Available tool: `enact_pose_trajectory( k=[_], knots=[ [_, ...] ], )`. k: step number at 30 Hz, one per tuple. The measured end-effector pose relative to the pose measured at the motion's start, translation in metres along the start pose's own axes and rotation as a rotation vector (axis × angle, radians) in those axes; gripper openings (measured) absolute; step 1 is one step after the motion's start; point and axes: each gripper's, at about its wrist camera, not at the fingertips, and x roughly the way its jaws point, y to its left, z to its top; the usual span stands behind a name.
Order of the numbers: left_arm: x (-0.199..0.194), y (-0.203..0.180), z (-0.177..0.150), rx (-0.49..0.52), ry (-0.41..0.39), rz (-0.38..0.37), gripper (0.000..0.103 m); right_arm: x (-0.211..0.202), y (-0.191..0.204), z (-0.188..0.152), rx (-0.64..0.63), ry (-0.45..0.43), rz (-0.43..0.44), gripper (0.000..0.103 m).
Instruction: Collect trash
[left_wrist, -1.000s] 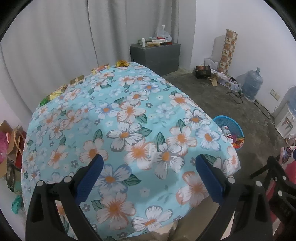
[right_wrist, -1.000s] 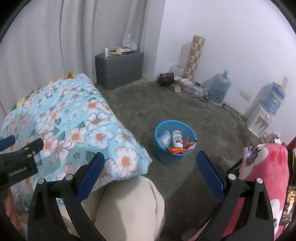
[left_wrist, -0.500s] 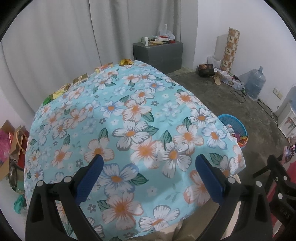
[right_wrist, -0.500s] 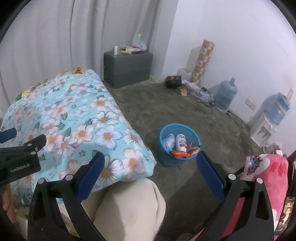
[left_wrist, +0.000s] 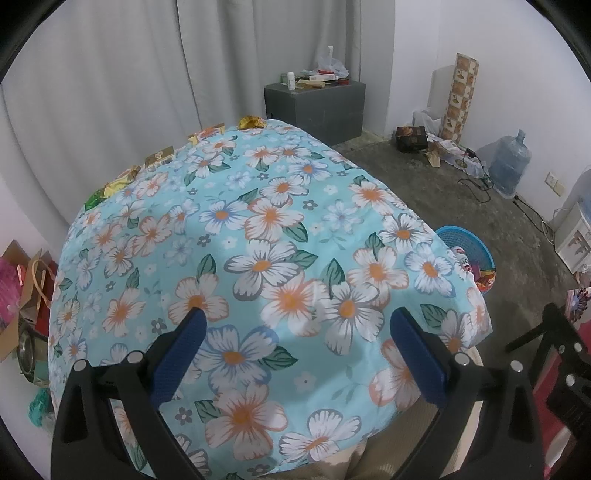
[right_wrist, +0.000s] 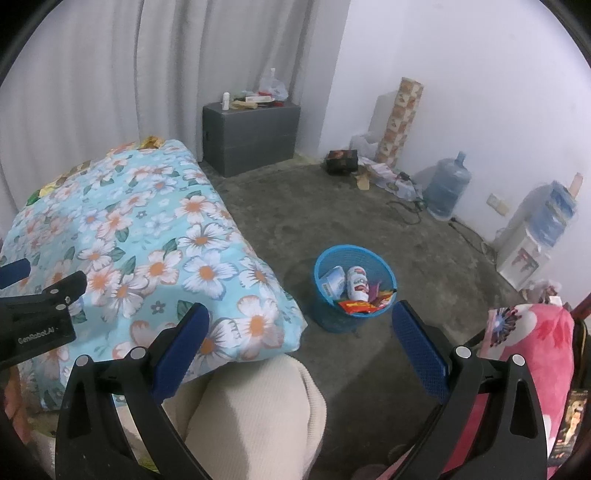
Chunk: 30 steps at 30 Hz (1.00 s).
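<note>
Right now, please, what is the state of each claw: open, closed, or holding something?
Left claw: open, holding nothing, above the blue flowered cloth.
Right claw: open, holding nothing.

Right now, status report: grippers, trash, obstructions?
Left gripper open, empty. Right gripper open, empty. Wrappers along the table's far edge; blue basket on the floor holds trash. Nothing in the way.

A round blue mesh basket (right_wrist: 354, 291) is set upright on the grey floor just beside the floral-covered surface (right_wrist: 155, 236). It is filled with a white cup, a white can and red wrappers. Crumpled wrappers (left_wrist: 251, 122) are strewn along the surface's far edge.
</note>
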Motion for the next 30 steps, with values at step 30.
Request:
enact_pose_trajectory(
  k=[30],
  knots=[
    [0.012, 0.033, -0.011, -0.009, 0.050, 0.067, 0.098, 0.003, -0.021, 0.002, 0.042, 0.002, -0.015, 0.095]
  ],
)
